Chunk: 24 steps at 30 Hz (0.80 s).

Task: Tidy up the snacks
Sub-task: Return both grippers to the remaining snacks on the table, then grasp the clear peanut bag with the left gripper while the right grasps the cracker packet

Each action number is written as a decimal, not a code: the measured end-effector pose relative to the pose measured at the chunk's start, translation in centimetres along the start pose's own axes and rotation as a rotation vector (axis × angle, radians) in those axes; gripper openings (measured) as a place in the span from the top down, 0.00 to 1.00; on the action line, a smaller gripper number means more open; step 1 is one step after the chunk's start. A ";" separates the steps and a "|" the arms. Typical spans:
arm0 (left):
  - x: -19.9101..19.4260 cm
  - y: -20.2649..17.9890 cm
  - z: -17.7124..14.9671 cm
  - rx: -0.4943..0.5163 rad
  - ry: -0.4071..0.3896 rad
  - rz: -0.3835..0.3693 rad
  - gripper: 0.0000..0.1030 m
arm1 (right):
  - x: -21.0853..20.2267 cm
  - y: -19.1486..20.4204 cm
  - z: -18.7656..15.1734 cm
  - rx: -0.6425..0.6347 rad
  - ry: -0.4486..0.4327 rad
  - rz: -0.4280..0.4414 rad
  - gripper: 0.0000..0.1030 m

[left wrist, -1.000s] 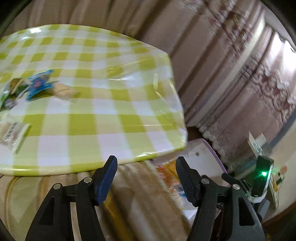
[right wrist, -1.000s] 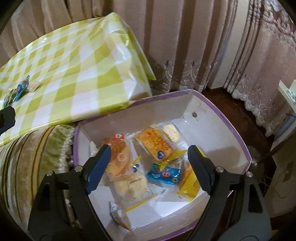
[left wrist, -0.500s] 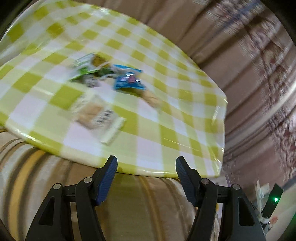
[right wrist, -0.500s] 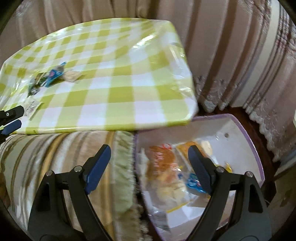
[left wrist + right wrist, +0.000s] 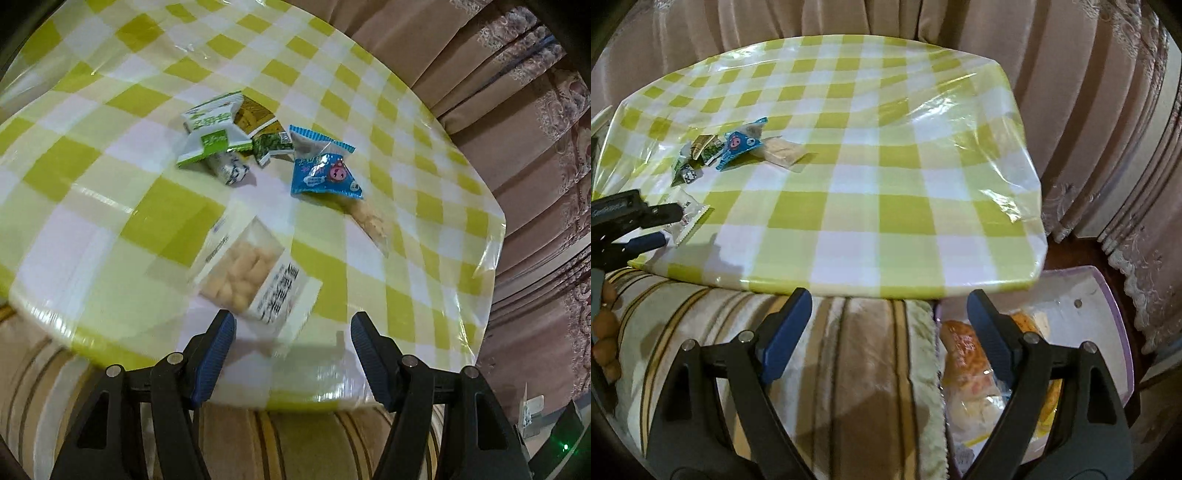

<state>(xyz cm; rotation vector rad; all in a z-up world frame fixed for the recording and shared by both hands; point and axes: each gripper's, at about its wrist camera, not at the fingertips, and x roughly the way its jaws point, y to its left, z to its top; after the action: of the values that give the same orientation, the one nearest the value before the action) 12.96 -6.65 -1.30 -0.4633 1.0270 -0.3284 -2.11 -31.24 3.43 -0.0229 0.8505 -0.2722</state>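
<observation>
Several snack packets lie on the green-checked table [image 5: 424, 258]. A clear packet of small biscuits [image 5: 255, 273] lies nearest, just ahead of my open, empty left gripper [image 5: 291, 328]. Beyond it are a blue packet [image 5: 323, 170], a clear pastry packet [image 5: 369, 221] and green-and-white packets [image 5: 214, 129]. In the right wrist view the left gripper [image 5: 657, 225] sits at the biscuit packet [image 5: 689, 216]. My right gripper [image 5: 888, 306] is open and empty, over the table's near edge, above the white box [image 5: 1108, 306] that holds bread snacks [image 5: 964, 347].
A striped beige cloth [image 5: 831, 350] hangs below the table's front edge. Pink curtains [image 5: 1089, 110] close off the back and right. The white box with a purple rim stands on the floor to the right of the table.
My left gripper has moved closer over the table edge toward the biscuit packet. My right gripper has swung left, away from the box, and now faces the table.
</observation>
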 end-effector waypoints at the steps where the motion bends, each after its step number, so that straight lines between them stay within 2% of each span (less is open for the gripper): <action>1: 0.2 0.0 0.3 0.007 -0.001 0.005 0.36 | 0.2 0.2 0.1 -0.003 0.003 0.001 0.15; 8: 2.2 -1.7 2.6 0.124 0.000 0.096 0.35 | 1.7 1.3 1.0 -0.015 0.025 0.002 0.15; 13: 4.2 -4.4 2.6 0.353 0.035 0.252 0.36 | 2.9 2.1 2.7 -0.011 0.013 0.006 0.15; 14: 4.3 -4.7 2.4 0.383 0.035 0.275 0.39 | 3.2 2.3 3.1 -0.012 0.011 0.006 0.15; 15: 4.4 -4.9 2.2 0.416 0.029 0.314 0.49 | 3.4 2.6 3.5 -0.016 0.007 0.006 0.15; 16: 4.3 -4.8 2.1 0.427 0.022 0.331 0.52 | 3.7 2.8 4.0 -0.022 0.000 0.005 0.15; 24: 3.2 -2.6 3.3 0.350 -0.023 0.229 0.54 | 7.2 6.3 9.3 -0.080 -0.045 0.057 0.12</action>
<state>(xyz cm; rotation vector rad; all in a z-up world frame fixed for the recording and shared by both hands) 17.26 -9.69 -0.85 -0.0330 0.9651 -0.2894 10.76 -27.74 3.50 -0.0787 0.8152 -0.1836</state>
